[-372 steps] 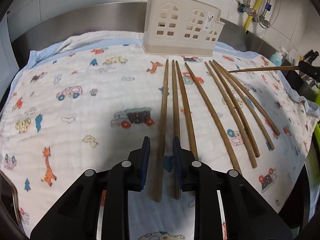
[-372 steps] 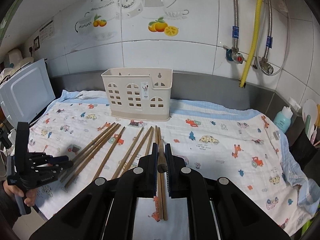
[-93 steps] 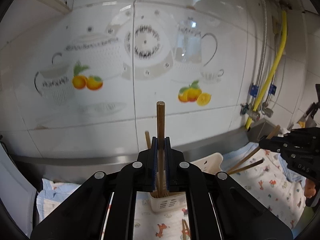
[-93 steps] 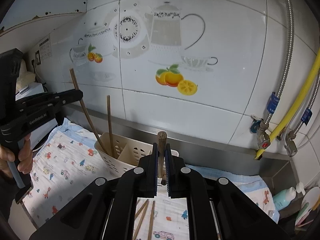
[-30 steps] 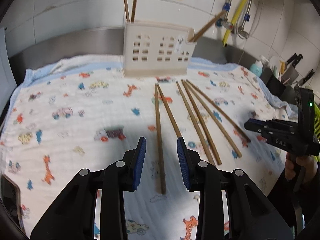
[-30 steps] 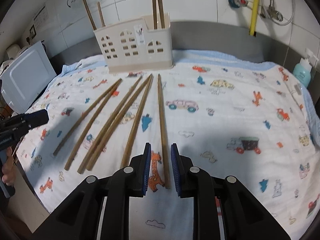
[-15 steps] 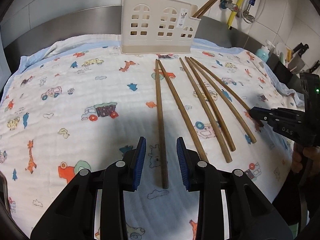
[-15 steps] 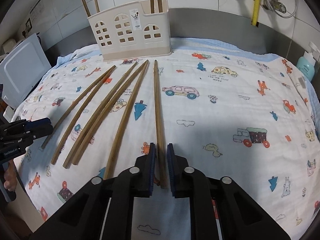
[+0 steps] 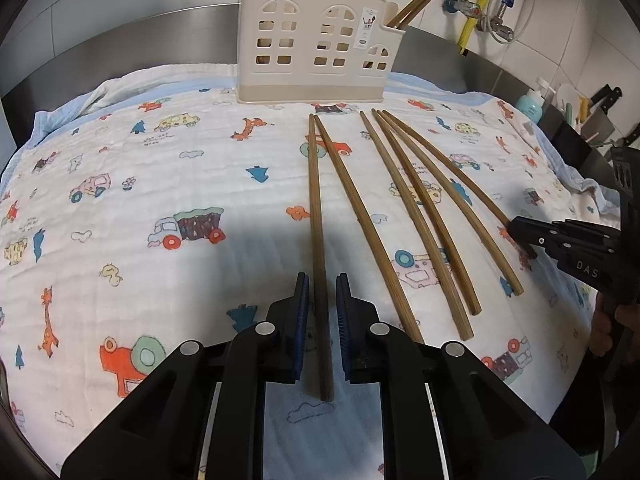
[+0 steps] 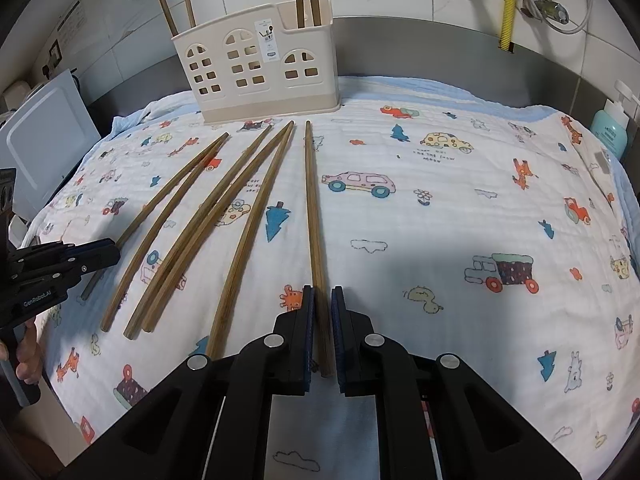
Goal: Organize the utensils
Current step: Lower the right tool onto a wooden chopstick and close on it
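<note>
Several wooden chopsticks lie in a row on a cartoon-print cloth (image 9: pixel 160 160). My left gripper (image 9: pixel 322 292) straddles the near end of the leftmost chopstick (image 9: pixel 316 208). Its jaws are closing, and a thin gap still shows on each side of the stick. In the right wrist view, my right gripper (image 10: pixel 322 300) is shut on the near end of the rightmost chopstick (image 10: pixel 312 208), which rests on the cloth. The cream holder (image 9: pixel 316 52) stands at the back with chopsticks upright in it; it shows again in the right view (image 10: pixel 256 68).
The left gripper (image 10: pixel 104 254) and a hand show at the left edge. A white appliance (image 10: pixel 44 136) stands left of the cloth. A teal soap bottle (image 10: pixel 608 124), knives (image 9: pixel 604 100) and a yellow hose (image 10: pixel 508 4) are at the right and back.
Both grippers have sunk closer to the cloth. The left jaws have narrowed around the leftmost chopstick. The right jaws have shut on the rightmost one.
</note>
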A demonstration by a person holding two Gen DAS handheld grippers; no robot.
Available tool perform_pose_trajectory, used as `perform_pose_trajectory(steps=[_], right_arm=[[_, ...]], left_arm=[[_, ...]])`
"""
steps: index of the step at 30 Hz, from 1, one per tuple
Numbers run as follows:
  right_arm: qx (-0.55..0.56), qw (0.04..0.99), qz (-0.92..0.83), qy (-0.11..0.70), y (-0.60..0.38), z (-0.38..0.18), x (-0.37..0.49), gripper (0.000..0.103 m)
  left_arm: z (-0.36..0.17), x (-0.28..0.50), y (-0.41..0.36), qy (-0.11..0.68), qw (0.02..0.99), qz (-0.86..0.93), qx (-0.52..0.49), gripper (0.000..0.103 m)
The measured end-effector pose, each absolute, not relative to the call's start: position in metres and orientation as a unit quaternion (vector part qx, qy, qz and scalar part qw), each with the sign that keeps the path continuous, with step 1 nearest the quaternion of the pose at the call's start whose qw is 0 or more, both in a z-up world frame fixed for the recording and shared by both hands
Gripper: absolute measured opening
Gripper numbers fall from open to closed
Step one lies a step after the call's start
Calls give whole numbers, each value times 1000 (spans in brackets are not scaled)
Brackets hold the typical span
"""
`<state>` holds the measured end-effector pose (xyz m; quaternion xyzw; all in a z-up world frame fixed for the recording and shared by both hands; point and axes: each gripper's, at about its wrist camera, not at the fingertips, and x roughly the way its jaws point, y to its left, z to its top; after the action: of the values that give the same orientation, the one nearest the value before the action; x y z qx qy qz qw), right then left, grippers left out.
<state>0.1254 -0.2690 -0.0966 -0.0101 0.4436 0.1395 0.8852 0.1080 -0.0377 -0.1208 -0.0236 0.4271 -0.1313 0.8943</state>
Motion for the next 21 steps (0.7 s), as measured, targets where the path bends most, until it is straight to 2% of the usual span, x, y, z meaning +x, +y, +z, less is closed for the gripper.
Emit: perform_pose_trajectory(steps=[12,21], right_arm=[[-21,891,137,432,-266,-92,121,7],[-19,911,143,386,-264,-50,111,7]], left_arm=[[-116,112,-41,434,894,-111,-9,5],[-88,106,-23,397,909,-121,-43,5]])
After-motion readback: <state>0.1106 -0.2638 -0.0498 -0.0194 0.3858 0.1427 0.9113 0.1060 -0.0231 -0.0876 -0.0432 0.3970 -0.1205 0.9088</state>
